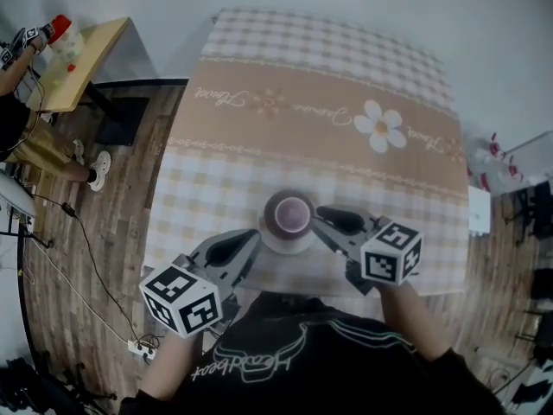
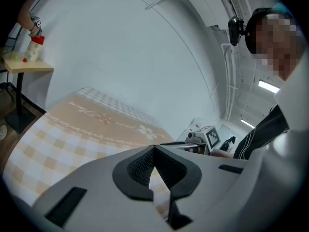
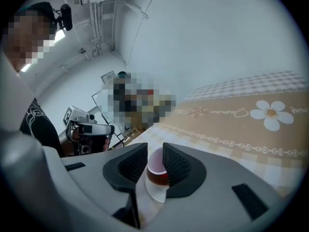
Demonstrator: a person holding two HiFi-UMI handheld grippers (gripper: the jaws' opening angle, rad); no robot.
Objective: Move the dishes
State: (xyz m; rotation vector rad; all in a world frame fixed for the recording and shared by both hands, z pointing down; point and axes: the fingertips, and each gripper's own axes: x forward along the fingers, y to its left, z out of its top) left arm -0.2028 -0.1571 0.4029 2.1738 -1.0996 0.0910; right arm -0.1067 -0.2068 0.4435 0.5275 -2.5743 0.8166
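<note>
A dark maroon cup [image 1: 288,214] stands on a white saucer [image 1: 285,242] near the front edge of the table, which is covered by a checked cloth [image 1: 346,85]. My right gripper [image 1: 321,217] is just right of the cup. In the right gripper view the gripper [image 3: 155,153] is open by a narrow gap, and the cup [image 3: 157,173] and saucer [image 3: 155,193] show through it, just ahead. My left gripper [image 1: 251,239] lies at the saucer's front left. Its jaws [image 2: 154,151] meet at the tips with nothing between them.
A small wooden side table [image 1: 82,59] with a red-capped bottle [image 1: 62,35] stands at the far left. A person [image 1: 26,128] sits beside it. Cables and a power strip [image 1: 138,347] lie on the wood floor on the left. White equipment [image 1: 497,158] stands off the table's right side.
</note>
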